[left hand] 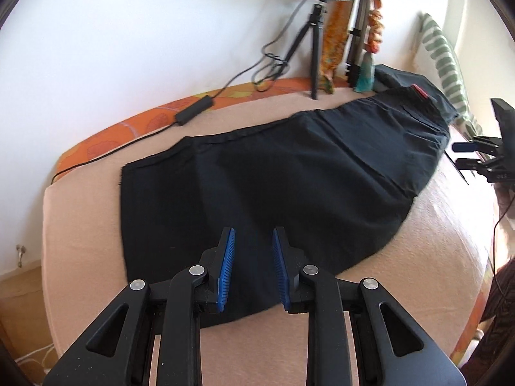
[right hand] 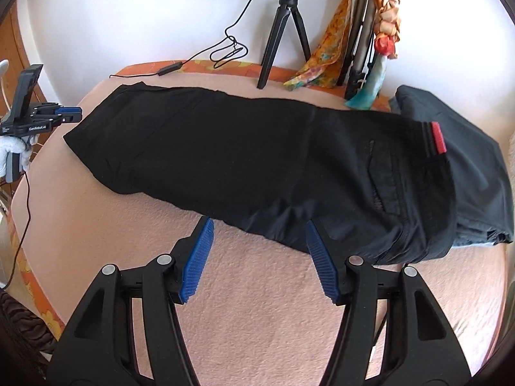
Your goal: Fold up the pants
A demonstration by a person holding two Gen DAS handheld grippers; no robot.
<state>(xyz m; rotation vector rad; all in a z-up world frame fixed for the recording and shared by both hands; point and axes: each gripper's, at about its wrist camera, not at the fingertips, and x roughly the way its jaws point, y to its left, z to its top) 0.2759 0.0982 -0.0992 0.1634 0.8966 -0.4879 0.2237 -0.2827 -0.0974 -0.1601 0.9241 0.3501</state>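
**Pants folded lengthwise, both tongs let go**

Pants [right hand: 257, 160] lie flat on the pink blanket [right hand: 273, 289], legs stacked one on the other in a long black strip. From the right tongs [right hand: 257, 251] the strip runs crosswise just ahead of the tips, waistband with its red tag [right hand: 438, 138] off to the right, hems far to the left. These jaws stand wide apart and empty; the near edge of the cloth sits just at the fingertips, not pinched.

The left tongs [left hand: 253, 267] hover above the hem end, jaws parted only a little, nothing gripped — the cloth shows through the gap. A second dark garment [right hand: 466, 160] lies folded beyond the waistband, part of it under the pants.

The strip looks smoothed and square, likely so the next fold — hems towards waist — lands even. Each tool sits near one end, well placed to take hold there.
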